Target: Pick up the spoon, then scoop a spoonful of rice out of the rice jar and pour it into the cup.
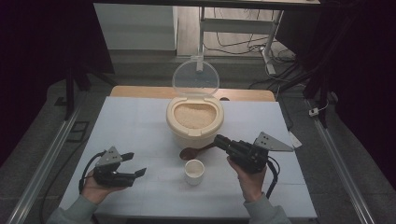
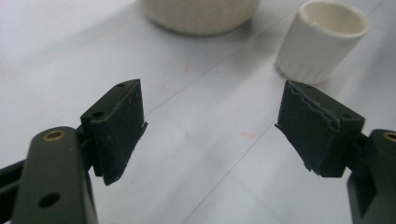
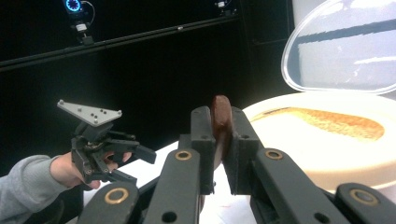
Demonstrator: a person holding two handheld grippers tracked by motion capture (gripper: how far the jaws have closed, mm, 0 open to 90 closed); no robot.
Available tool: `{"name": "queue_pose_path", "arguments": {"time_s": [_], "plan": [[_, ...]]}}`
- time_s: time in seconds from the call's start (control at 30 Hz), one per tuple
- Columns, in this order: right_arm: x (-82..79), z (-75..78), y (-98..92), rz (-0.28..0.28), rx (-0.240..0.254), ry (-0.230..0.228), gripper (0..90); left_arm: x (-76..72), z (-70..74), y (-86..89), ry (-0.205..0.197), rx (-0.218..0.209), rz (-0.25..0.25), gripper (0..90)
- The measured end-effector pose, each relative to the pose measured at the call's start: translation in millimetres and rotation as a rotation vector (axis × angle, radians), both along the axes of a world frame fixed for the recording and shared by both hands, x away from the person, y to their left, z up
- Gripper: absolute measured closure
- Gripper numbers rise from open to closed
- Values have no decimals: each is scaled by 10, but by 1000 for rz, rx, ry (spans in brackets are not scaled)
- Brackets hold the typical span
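Observation:
A cream rice container (image 1: pixel 173 122) stands mid-table with its clear lid (image 1: pixel 195 78) raised and rice (image 1: pixel 194 115) inside. In front of it stands a small white cup (image 1: pixel 194 171). My right gripper (image 1: pixel 219 140) is shut on the handle of a brown wooden spoon (image 1: pixel 189 152), whose bowl lies low between container and cup. In the right gripper view the spoon (image 3: pixel 220 116) sits edge-on between the pads of that gripper (image 3: pixel 219 135). My left gripper (image 1: pixel 136 164) is held left of the cup, open with nothing between its jaws. Its view (image 2: pixel 210 126) shows the cup (image 2: pixel 322 42) ahead to the right.
The white table (image 1: pixel 140 121) has bare surface to the left and right of the container. A wooden strip (image 1: pixel 135 91) runs along its far edge. Beyond it are a desk frame and cables (image 1: pixel 243 44) on the floor. Metal rails (image 1: pixel 46 158) flank the table.

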State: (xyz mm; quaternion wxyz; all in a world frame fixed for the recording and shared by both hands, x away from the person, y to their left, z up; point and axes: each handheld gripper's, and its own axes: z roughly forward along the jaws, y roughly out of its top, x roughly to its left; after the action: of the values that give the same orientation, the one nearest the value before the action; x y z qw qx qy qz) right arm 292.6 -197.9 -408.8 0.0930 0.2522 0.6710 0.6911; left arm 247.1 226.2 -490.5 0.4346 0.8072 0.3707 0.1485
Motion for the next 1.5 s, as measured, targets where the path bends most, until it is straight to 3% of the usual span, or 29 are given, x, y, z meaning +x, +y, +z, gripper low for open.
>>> {"name": "queue_pose_path", "arguments": {"time_s": [0.17,0.37,1.03,1.3,1.5], "plan": [[9,9,-40,-13,3,-4,831,-43,-87,151,21,-21,33,222],[18,39,-111,-27,18,-12,831,-89,-154,220,42,-13,38,214],[13,154,-308,-87,52,-47,831,-73,-211,176,75,-5,35,185],[31,370,-372,-117,100,-103,831,-65,-224,158,85,-4,27,184],[189,535,-373,-178,111,-124,831,-61,-226,153,87,-1,24,182]]}}
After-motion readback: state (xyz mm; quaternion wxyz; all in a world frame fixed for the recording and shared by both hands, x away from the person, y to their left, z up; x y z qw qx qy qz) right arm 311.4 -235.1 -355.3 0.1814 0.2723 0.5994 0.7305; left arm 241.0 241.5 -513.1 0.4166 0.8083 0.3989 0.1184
